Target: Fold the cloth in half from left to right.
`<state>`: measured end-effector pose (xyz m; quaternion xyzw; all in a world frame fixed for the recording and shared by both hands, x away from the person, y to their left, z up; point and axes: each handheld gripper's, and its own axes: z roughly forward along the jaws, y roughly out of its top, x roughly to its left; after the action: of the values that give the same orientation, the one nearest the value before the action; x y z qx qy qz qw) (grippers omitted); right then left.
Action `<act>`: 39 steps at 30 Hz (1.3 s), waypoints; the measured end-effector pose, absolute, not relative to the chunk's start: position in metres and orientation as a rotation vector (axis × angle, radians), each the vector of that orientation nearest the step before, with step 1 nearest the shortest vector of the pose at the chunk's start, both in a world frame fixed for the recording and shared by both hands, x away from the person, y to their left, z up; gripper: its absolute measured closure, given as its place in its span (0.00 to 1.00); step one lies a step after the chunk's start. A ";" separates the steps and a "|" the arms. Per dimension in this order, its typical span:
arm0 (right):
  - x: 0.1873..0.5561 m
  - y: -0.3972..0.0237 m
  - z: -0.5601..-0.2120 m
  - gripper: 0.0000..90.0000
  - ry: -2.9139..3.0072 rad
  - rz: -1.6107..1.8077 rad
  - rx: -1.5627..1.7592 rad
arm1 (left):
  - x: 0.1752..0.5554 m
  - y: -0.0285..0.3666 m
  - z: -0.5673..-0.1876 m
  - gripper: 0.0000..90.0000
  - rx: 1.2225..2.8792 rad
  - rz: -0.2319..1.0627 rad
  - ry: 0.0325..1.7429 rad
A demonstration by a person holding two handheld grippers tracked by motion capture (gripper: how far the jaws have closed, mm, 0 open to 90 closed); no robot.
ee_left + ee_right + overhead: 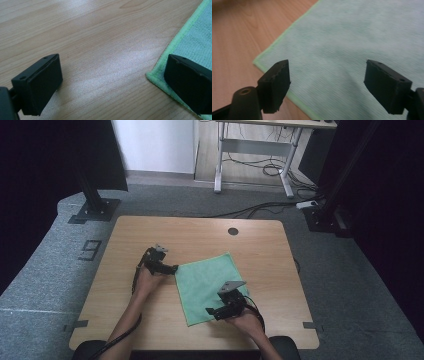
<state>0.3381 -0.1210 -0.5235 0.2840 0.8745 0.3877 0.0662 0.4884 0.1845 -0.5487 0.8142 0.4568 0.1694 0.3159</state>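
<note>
Your left hand-held gripper is sitting wide open at the cloth's upper left corner, one jaw over the hem, the other over bare bench, gripping nothing. Your right hand-held gripper, low in the high view, is hovering partly open over the cloth's near edge, empty too. The green cloth is lying flat mid-frame. You're lining up a fold, I'd judge; next, pinch both corners cleanly.

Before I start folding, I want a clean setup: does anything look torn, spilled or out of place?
Nothing stands out. The green cloth lies flat and whole on the table, turned askew to its edges. The left claw and the right claw stand open at its corners.
</note>
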 end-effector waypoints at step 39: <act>0.311 -0.050 -0.536 0.93 2.820 1.076 0.579 | 0.471 0.176 -0.546 0.83 2.136 0.380 0.992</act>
<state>0.3112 -0.0503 -0.5361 0.1882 0.9170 0.3499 0.0340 0.4711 0.1757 -0.5460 0.8322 0.3865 0.1482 0.3690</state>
